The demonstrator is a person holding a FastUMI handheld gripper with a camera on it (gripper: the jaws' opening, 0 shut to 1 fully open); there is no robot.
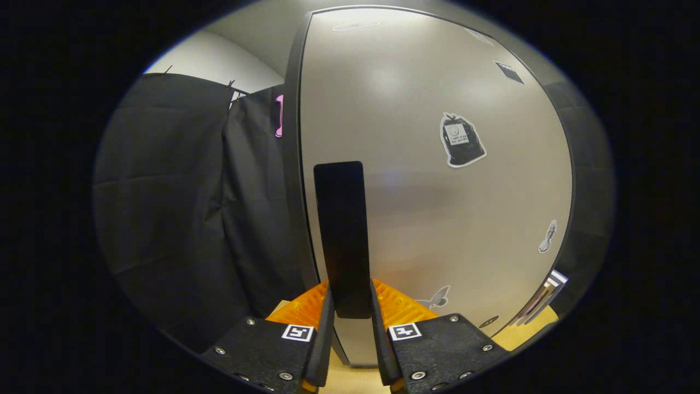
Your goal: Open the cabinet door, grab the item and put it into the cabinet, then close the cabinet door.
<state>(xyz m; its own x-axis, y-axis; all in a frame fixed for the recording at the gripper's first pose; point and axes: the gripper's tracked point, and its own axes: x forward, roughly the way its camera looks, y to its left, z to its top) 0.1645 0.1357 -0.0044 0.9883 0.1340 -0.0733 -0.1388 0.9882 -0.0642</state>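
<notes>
The cabinet door [437, 208] is a pale grey panel with a few stickers on it, standing close in front of me. A long black vertical handle [340, 219] is fixed near the door's left edge. My gripper [350, 300] is shut on the lower end of this handle, with one finger pressing on each side of it. The door lies flush within its dark frame [291, 164]. The inside of the cabinet is hidden behind the door.
Black cloth [180, 191] hangs to the left of the cabinet. A light wooden surface [350, 377] lies under the fingers. At the door's lower right corner a striped stack of flat things [544, 301] rests on that surface.
</notes>
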